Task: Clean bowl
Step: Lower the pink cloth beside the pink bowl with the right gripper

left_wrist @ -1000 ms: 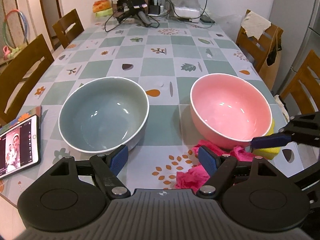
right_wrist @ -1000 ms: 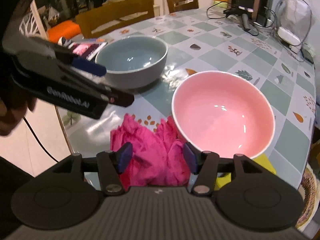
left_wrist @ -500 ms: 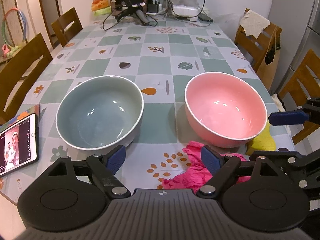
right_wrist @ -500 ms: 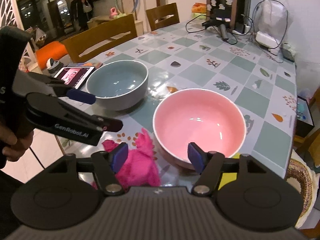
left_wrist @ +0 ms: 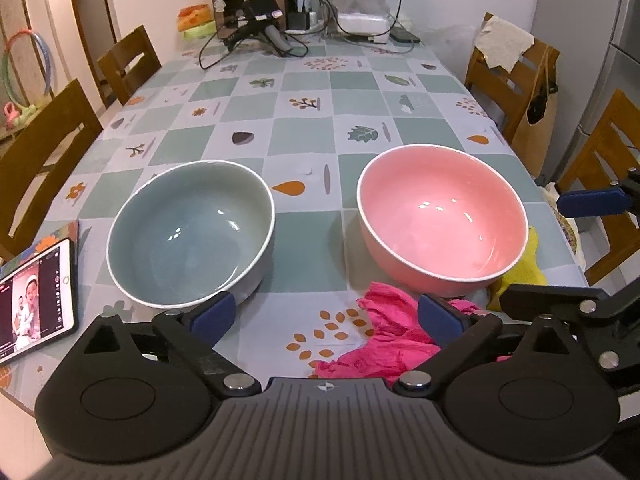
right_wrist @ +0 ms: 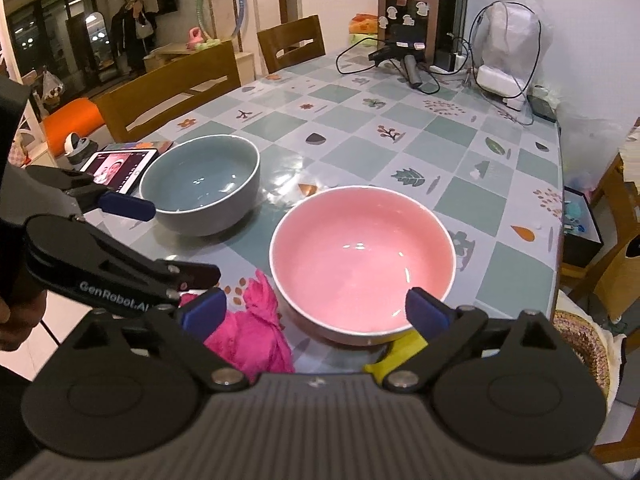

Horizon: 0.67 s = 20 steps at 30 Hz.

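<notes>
A grey-blue bowl [left_wrist: 192,236] and a pink bowl [left_wrist: 442,218] stand side by side on the checked tablecloth [left_wrist: 304,136]. A crumpled pink cloth [left_wrist: 384,336] lies in front of the pink bowl, and a yellow sponge [left_wrist: 520,264] lies at its right. My left gripper [left_wrist: 324,314] is open and empty, held above the table's near edge between the bowls. My right gripper [right_wrist: 314,308] is open and empty, above the pink bowl's [right_wrist: 362,258] near rim, with the cloth [right_wrist: 250,330] at its left finger.
A tablet [left_wrist: 34,300] with a lit screen lies at the near left edge. Cables, a hair dryer [left_wrist: 256,34] and a charger sit at the far end. Wooden chairs [left_wrist: 48,148] stand along both sides.
Both grippers have lifted and pulled back from the table. The right gripper has opened wider and moved away from the pink cloth, which stays on the table.
</notes>
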Available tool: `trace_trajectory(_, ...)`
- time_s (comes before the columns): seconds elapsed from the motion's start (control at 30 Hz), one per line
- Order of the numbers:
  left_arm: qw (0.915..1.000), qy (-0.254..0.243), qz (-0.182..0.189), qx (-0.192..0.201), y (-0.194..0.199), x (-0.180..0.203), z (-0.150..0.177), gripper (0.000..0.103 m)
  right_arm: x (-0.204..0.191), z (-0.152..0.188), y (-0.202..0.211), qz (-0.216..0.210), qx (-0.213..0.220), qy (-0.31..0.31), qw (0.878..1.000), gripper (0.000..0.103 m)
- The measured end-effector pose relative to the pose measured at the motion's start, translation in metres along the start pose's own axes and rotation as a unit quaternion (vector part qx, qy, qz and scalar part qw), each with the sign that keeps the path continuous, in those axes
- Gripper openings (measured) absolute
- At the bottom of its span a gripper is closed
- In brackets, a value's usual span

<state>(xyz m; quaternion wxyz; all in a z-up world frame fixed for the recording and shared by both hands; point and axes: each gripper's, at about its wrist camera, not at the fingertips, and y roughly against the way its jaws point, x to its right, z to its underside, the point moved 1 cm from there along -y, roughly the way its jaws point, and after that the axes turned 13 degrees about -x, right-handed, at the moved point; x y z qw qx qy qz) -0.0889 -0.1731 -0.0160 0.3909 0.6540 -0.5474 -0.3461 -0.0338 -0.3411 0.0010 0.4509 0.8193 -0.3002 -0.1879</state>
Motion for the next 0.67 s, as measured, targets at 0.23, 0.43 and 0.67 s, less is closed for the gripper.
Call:
trace_trajectory(0.23,0.9999,0.008,-0.012,0.002,0.0004,-0.0007,-0.0010,0.103,0.0059,0.0005,-0.0011,0.003,0.007,-0.014,1.000,0.101)
trace_trajectory(0.43,0.9998,0.002,-0.018,0.005,0.0002,0.0015,-0.0030,0.103,0.0070,0.0001,-0.0018,0.006,0.007,-0.012,1.000,0.101)
trace_trajectory(0.67,0.9998,-0.009,-0.014,0.011,-0.0001,0.0050,-0.0033,0.103,0.0074,-0.0020,-0.0039,0.006,0.006,-0.009,1.000,0.101)
